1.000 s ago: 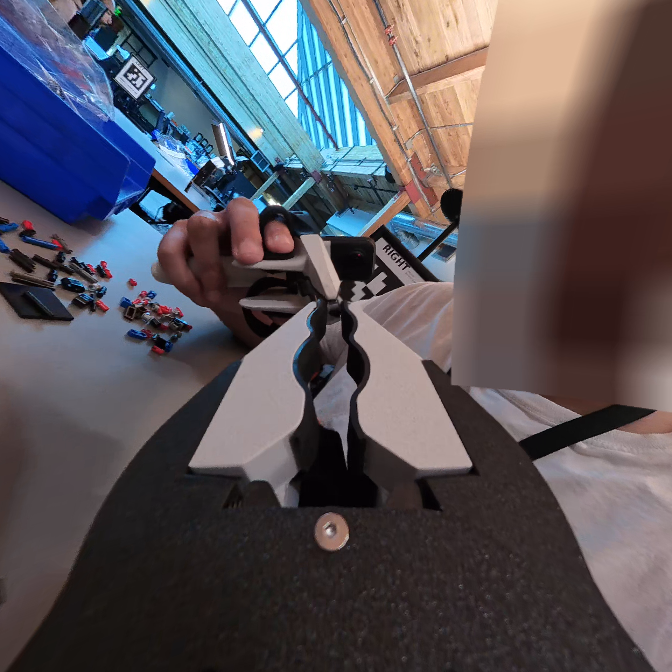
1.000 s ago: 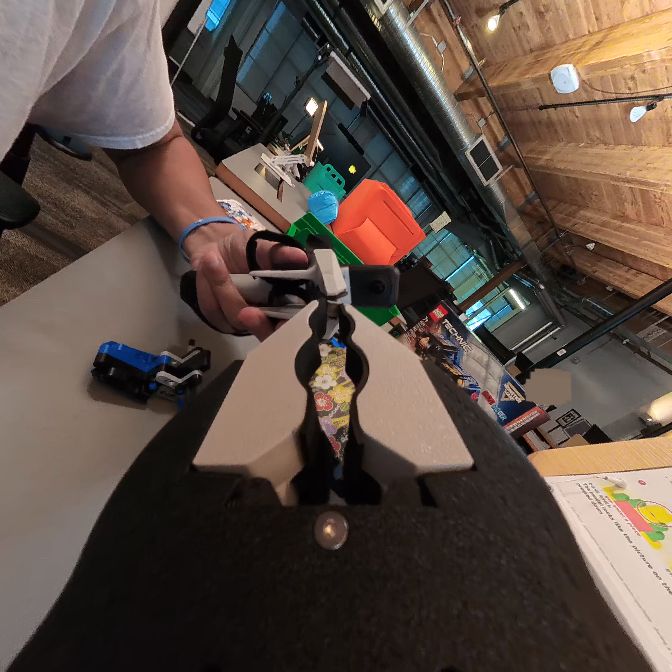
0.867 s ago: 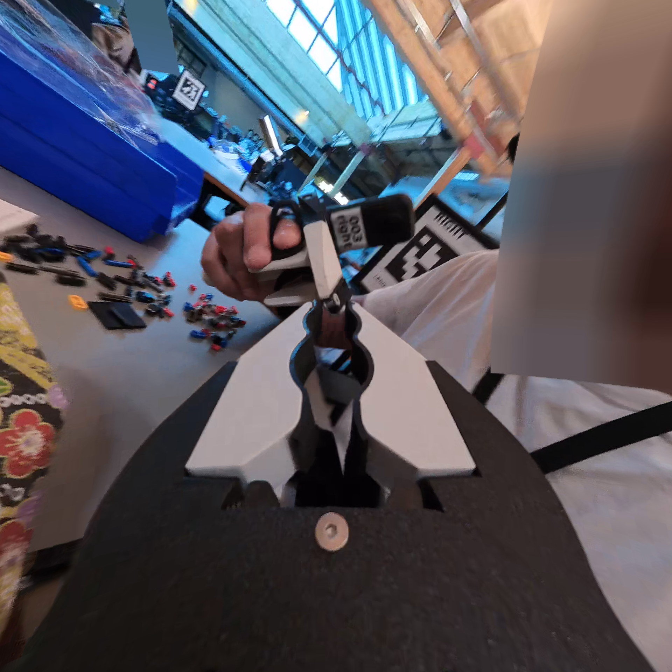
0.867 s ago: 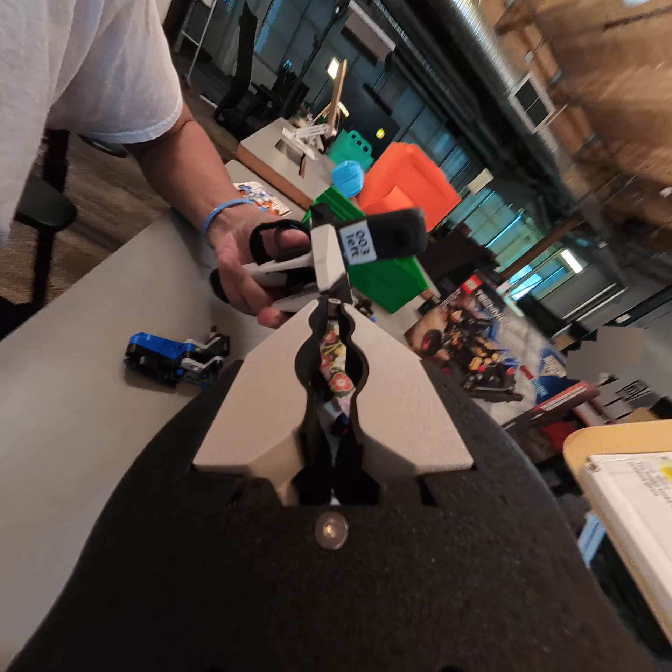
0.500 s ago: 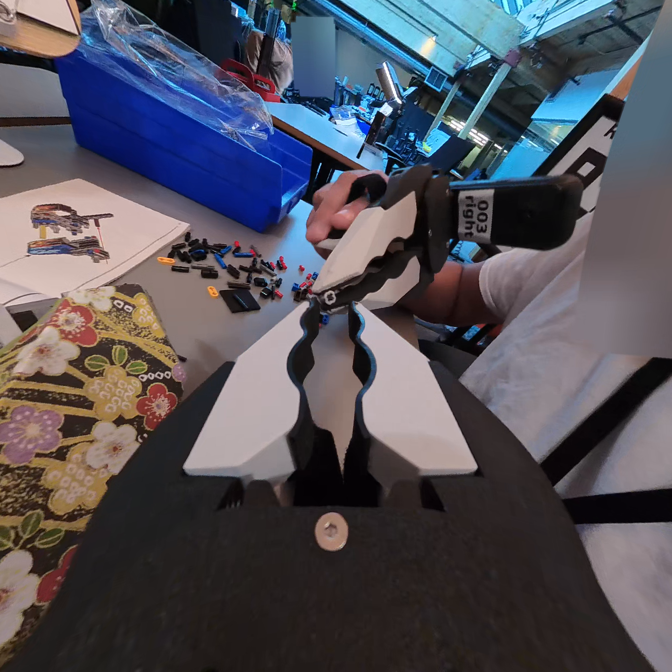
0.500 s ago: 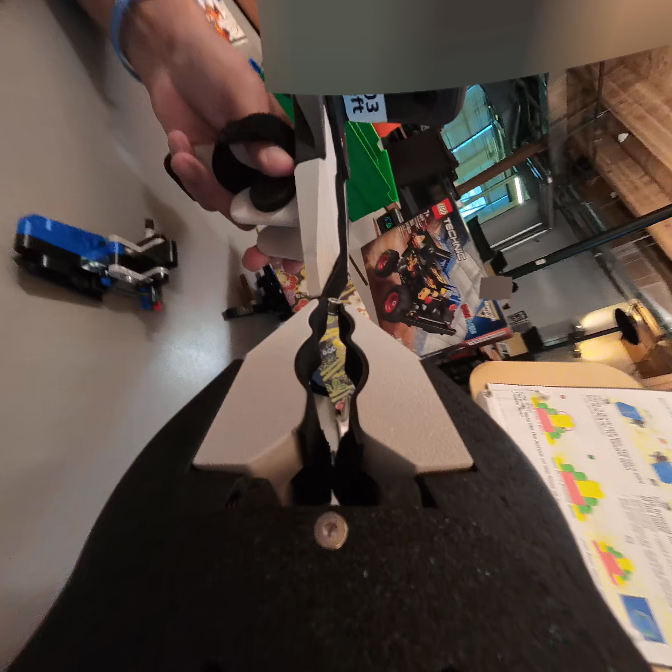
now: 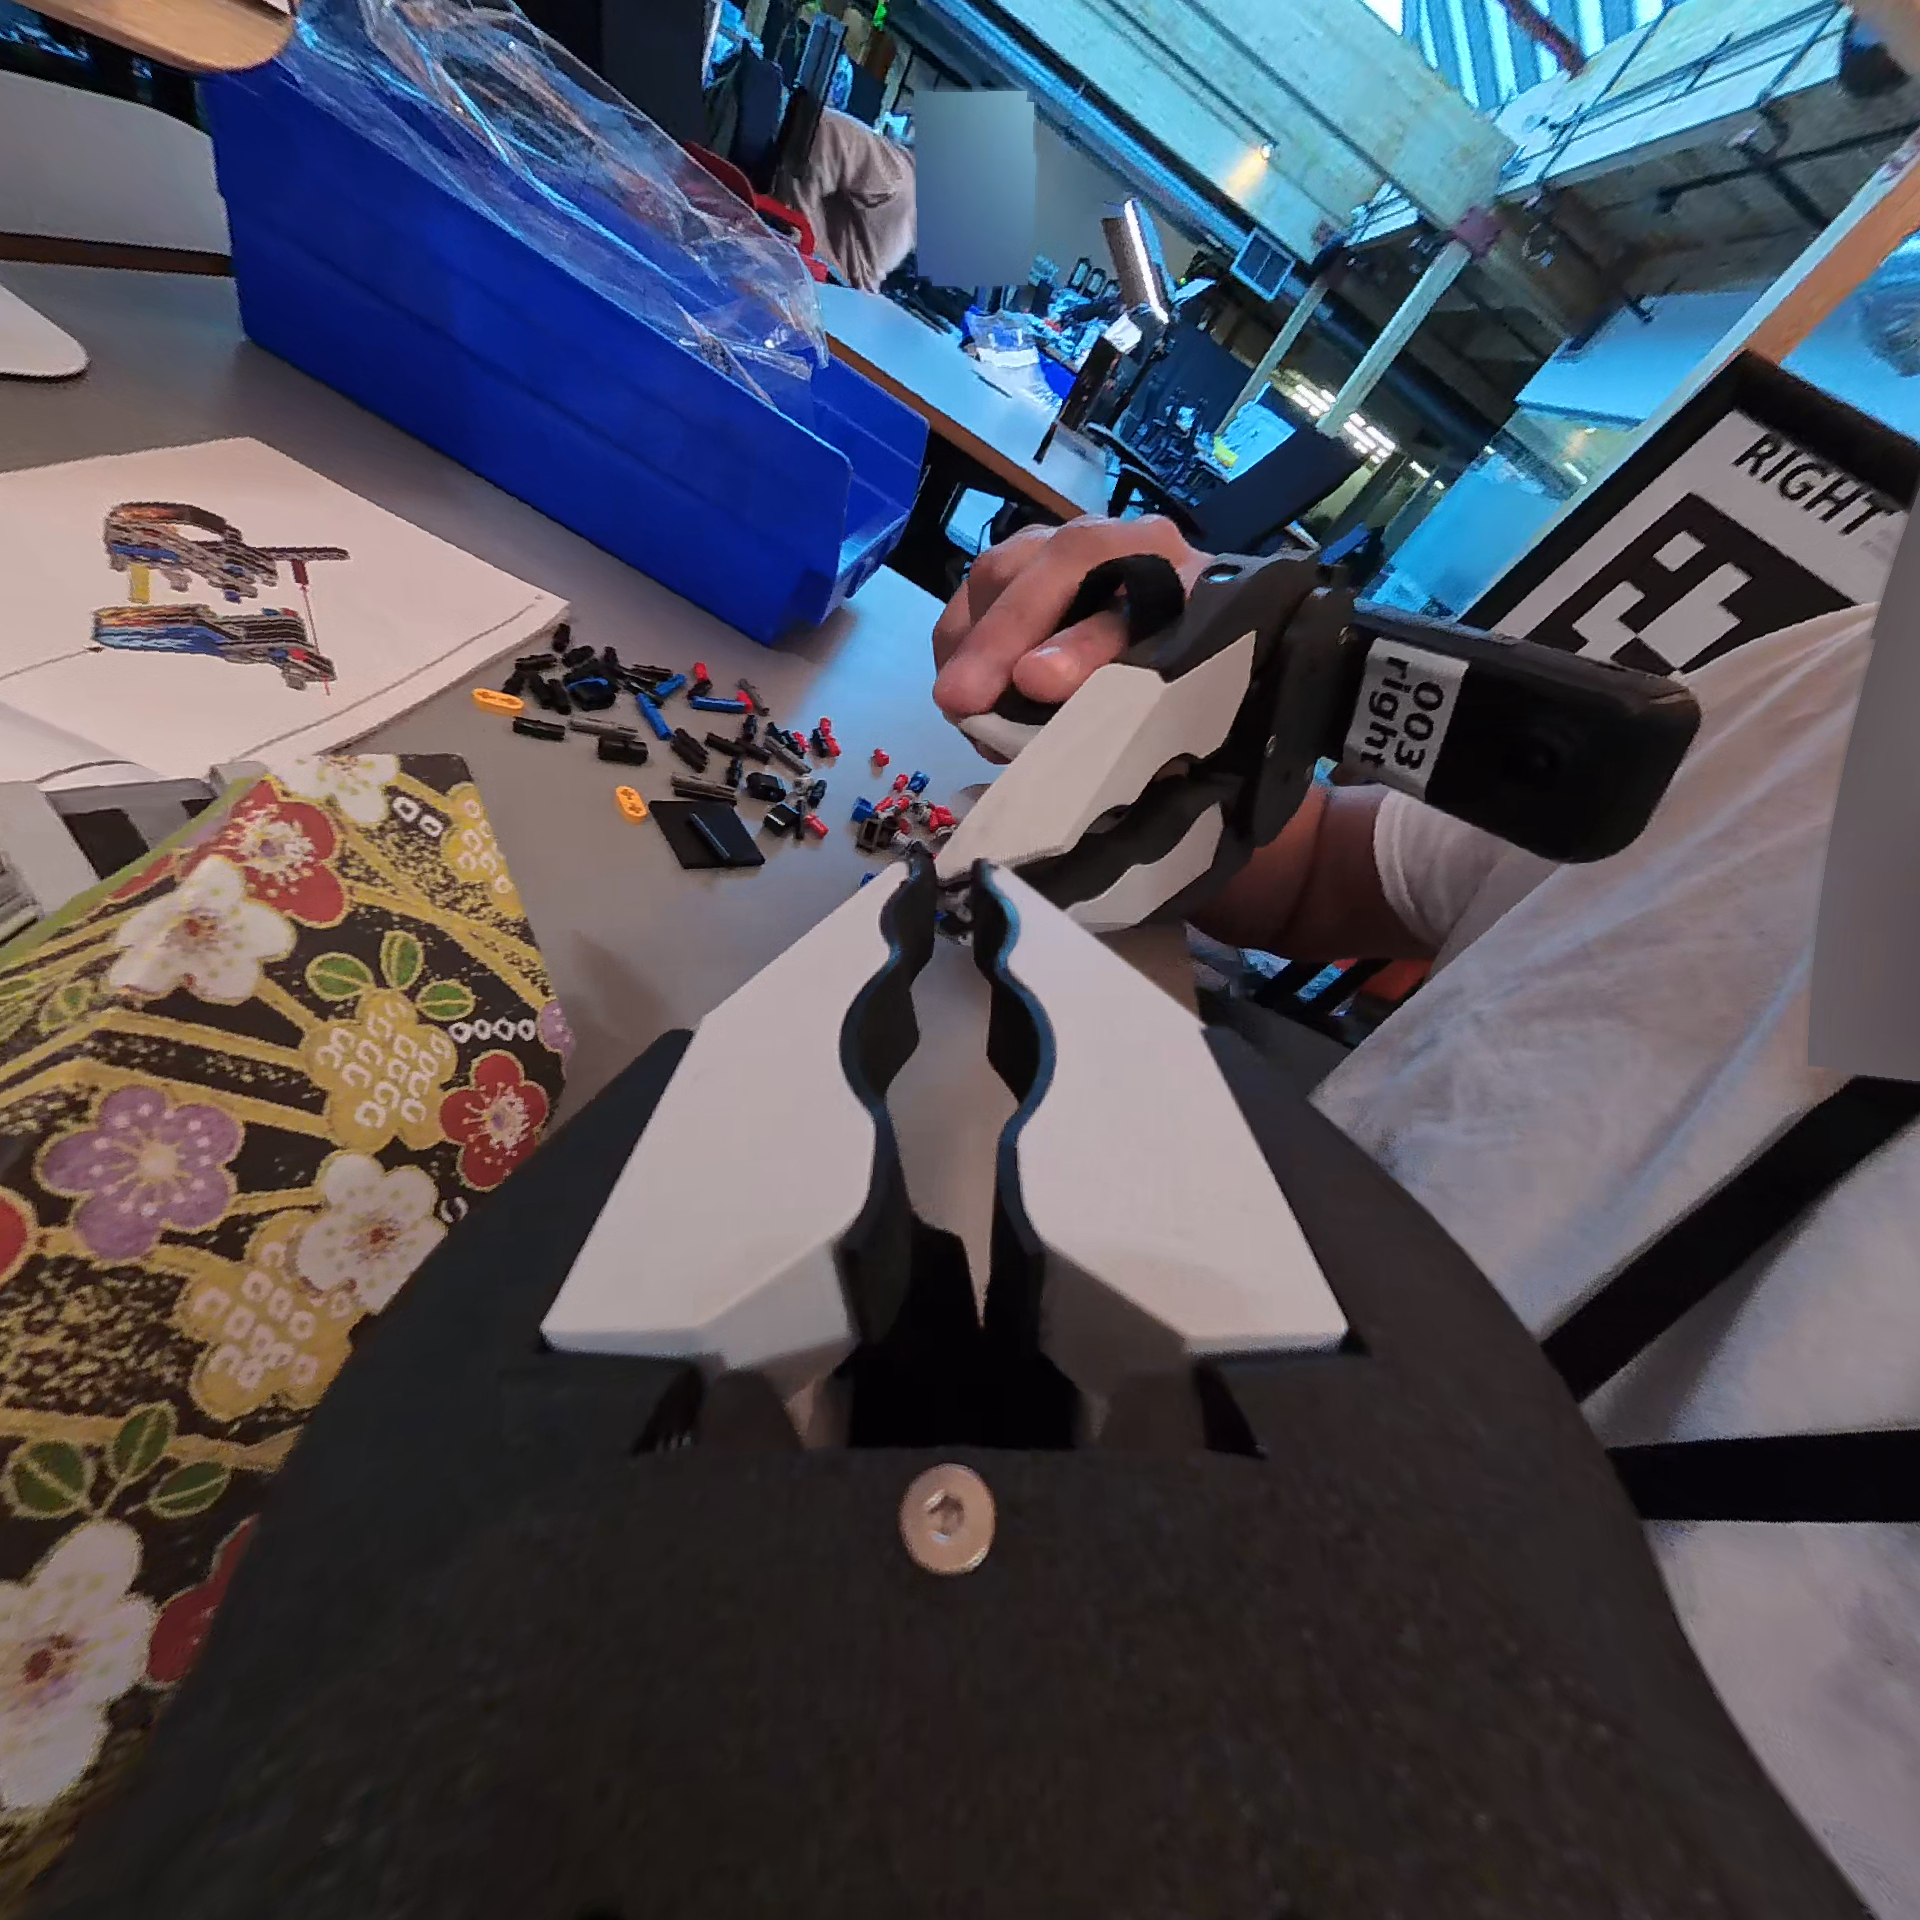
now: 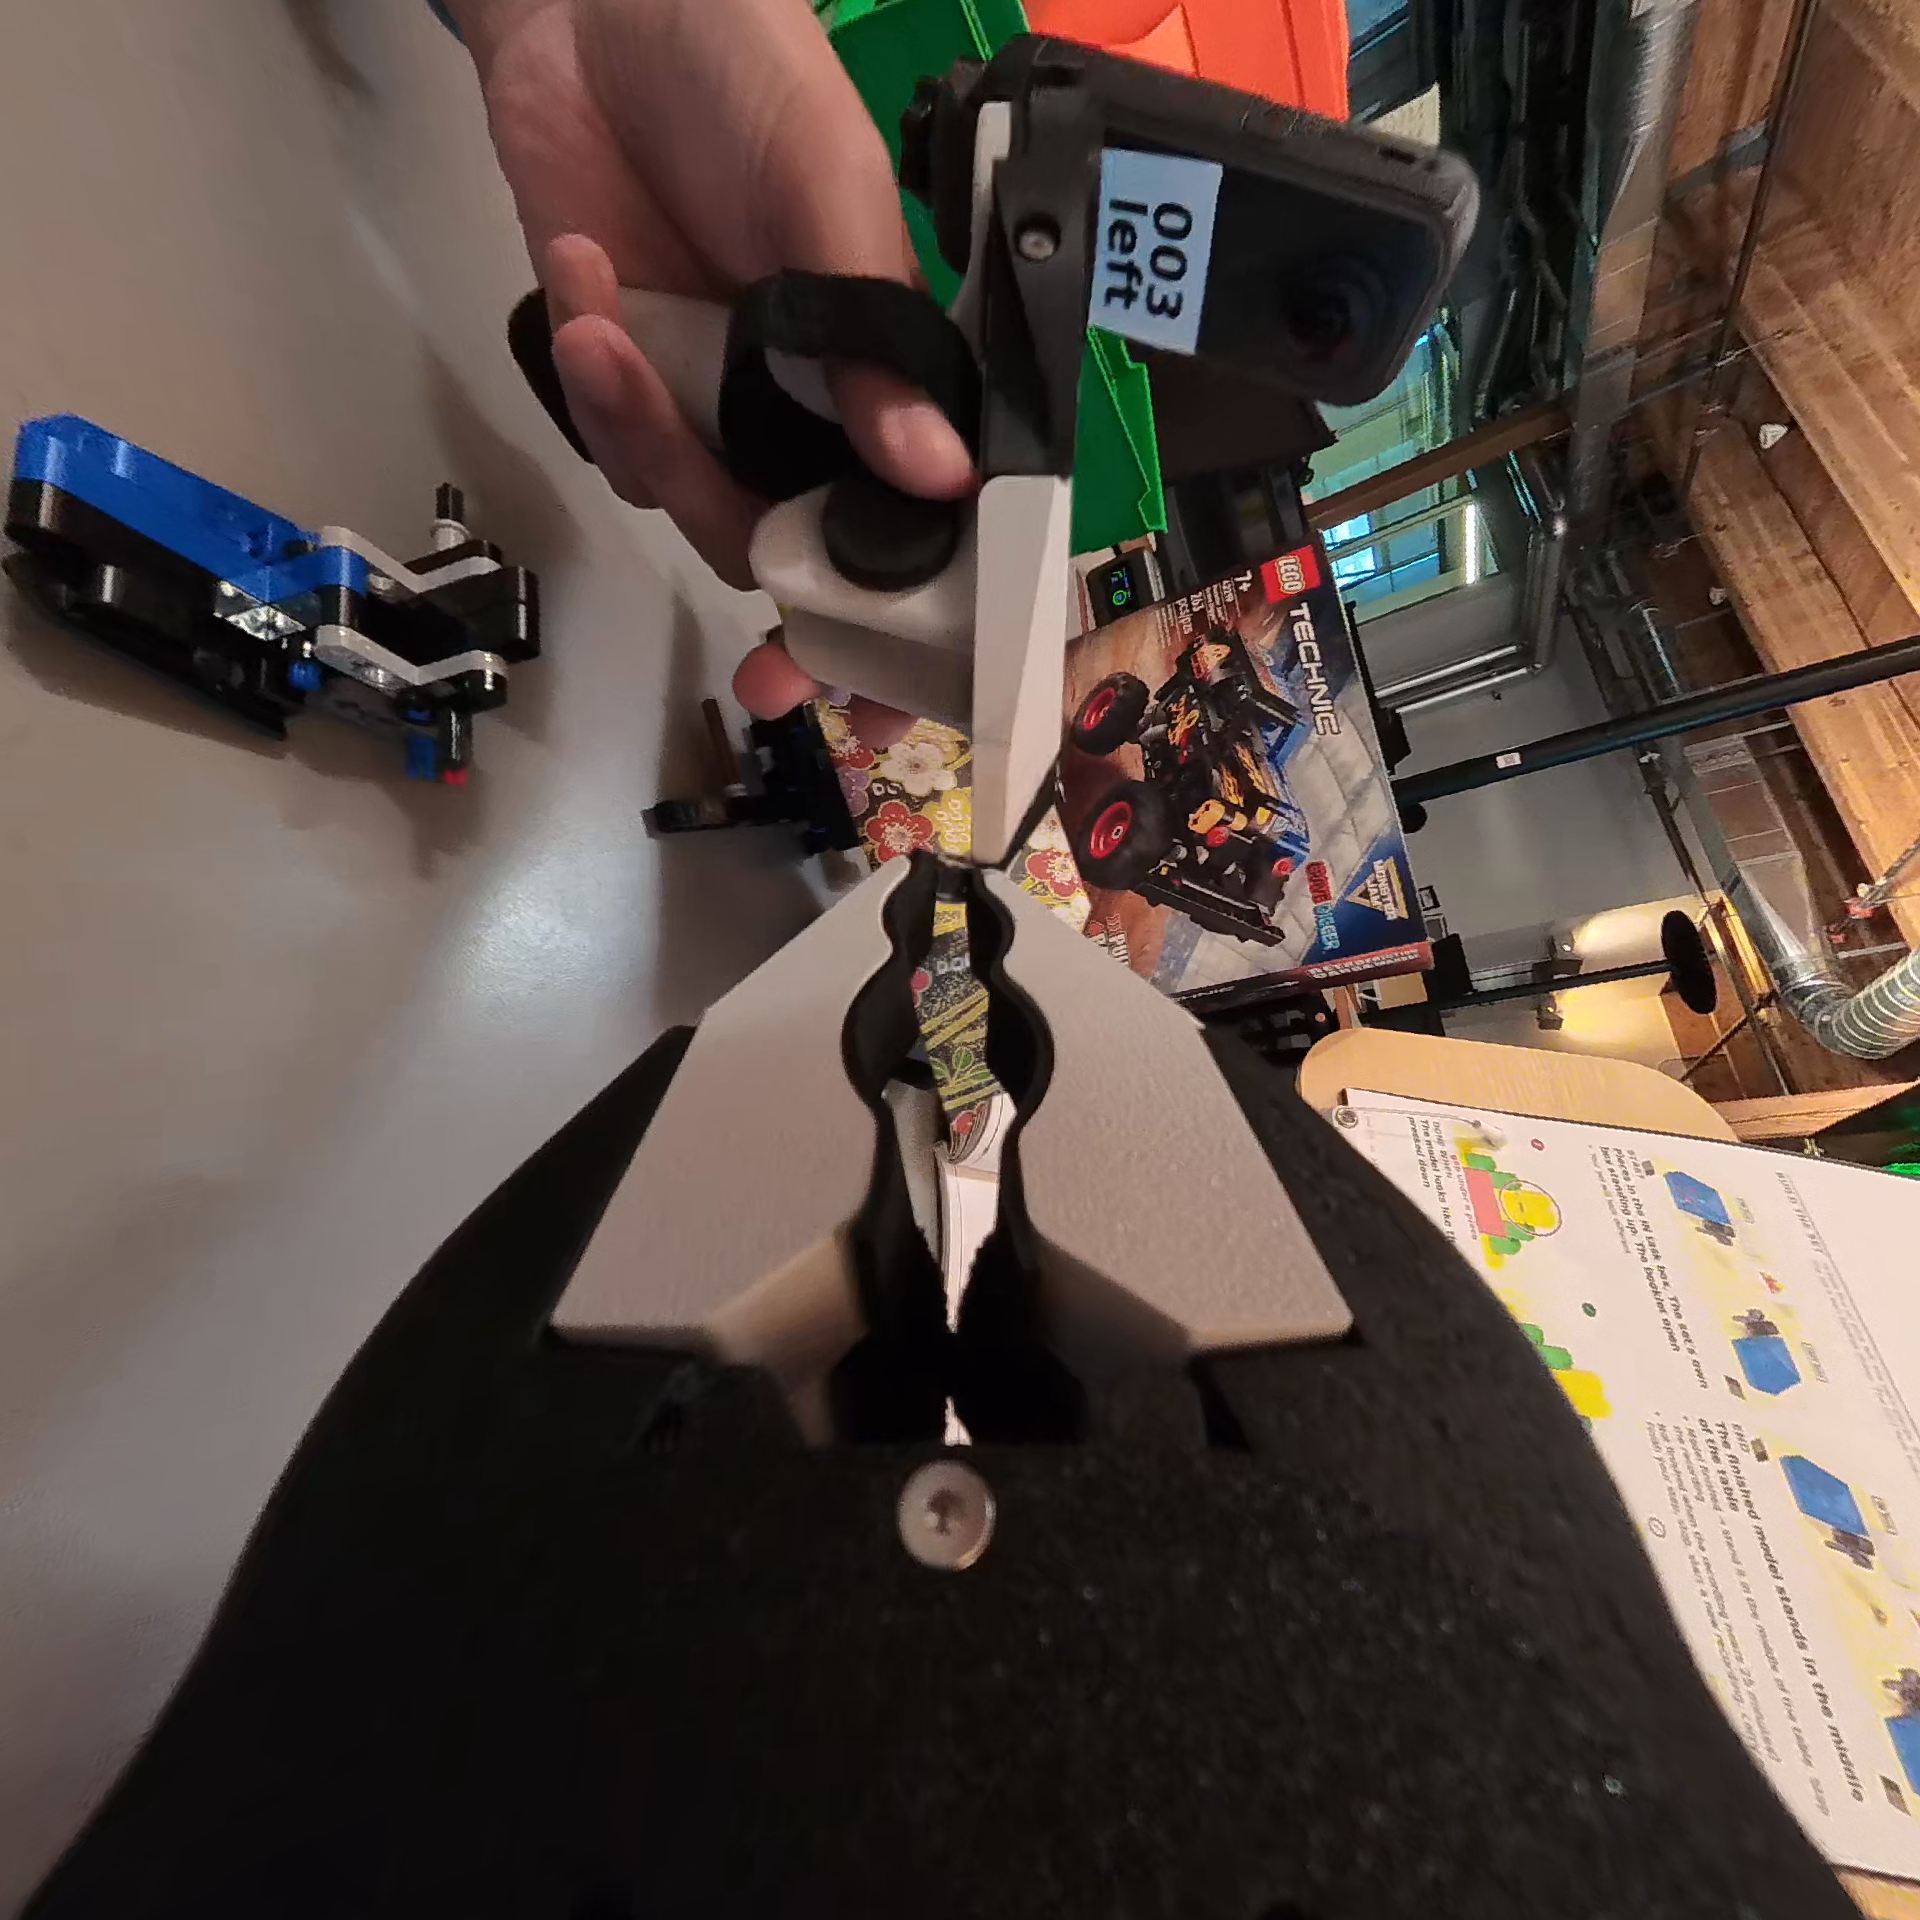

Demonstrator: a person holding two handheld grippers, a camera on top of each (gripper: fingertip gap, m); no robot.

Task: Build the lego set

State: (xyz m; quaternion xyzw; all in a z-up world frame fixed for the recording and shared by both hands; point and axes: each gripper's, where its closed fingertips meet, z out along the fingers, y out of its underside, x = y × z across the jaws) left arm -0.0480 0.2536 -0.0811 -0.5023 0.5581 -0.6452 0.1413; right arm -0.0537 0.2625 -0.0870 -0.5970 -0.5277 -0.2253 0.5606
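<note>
Blue bin [image 7: 540,343] holds clear plastic; left claw [image 7: 948,891], right claw [image 8: 948,871] both together.

Blue bin [image 7: 540,343], floral black-gold box [image 7: 239,1039], blue-black lego model [image 8: 249,603], seemingly grey table [image 8: 208,987]

Open-plan workshop/lab loft: timber ceiling [image 8: 1829,343], exposed ducting [image 8: 1860,997], far work desks [image 7: 966,405], blue storage bins [image 7: 540,343] on grey table [image 7: 644,935].

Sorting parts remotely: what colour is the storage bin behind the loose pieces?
Blue storage bin, clearest in the left wrist view.
</note>
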